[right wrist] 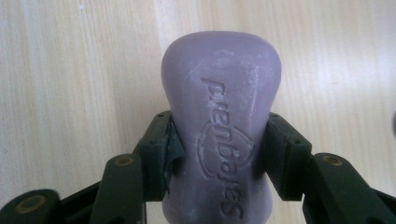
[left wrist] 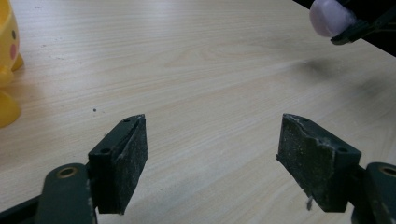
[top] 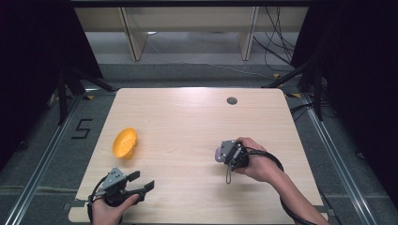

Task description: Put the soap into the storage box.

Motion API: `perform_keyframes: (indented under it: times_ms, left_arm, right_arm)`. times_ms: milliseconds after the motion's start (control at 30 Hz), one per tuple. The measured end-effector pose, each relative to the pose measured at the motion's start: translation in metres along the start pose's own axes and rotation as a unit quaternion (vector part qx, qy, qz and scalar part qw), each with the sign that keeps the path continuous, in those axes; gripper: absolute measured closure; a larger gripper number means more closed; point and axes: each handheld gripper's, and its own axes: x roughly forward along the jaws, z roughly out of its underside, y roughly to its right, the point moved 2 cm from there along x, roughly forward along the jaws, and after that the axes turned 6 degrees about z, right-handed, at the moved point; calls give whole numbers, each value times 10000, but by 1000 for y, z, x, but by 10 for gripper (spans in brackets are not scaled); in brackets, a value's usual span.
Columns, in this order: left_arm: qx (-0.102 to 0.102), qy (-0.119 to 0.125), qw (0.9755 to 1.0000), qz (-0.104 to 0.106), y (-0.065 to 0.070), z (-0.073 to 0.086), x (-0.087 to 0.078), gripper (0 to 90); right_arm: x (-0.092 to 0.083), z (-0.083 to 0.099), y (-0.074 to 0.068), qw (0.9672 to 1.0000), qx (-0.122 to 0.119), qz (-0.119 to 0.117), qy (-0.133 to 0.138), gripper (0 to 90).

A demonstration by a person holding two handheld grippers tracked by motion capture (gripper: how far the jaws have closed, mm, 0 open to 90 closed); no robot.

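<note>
The right gripper [top: 224, 154] is positioned over the right half of the bench [top: 187, 117], held in the person's right hand [top: 256, 161]. Its fingers [right wrist: 161, 154] are clamped on a purple soap bar [right wrist: 222, 135], one pad against each narrow side of the bar. The bar carries an embossed brand mark on its upper face and projects forward beyond the fingertips. In the high view the soap bar [top: 218, 154] appears at the left end of the right gripper, above the bench surface; whether it touches the wood cannot be determined.

The left gripper [top: 138, 183] rests near the near-left corner of the bench, held in the left hand [top: 110, 211]. Its fingers [left wrist: 119, 161] stand wide apart with nothing between them; bare wood shows in the gap.

A yellow toy container [top: 125, 143] with a painted face lies on its side on the left half of the bench, just beyond the left gripper and well apart from the soap bar. A round grey grommet [top: 232, 100] is set into the far part of the bench.
</note>
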Motion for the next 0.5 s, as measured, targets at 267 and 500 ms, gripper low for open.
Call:
perform_keyframes:
  times_ms: [267,500]
  left_arm:
    - [-119,-236,9996,-54,3,-6,1,241]
    - [27,-275,9996,45,11,-37,7,291]
  right_arm:
    - [-20,3,-13,9958,395,742,362,500]
    - [-35,2,-29,9912,443,1116,564,500]
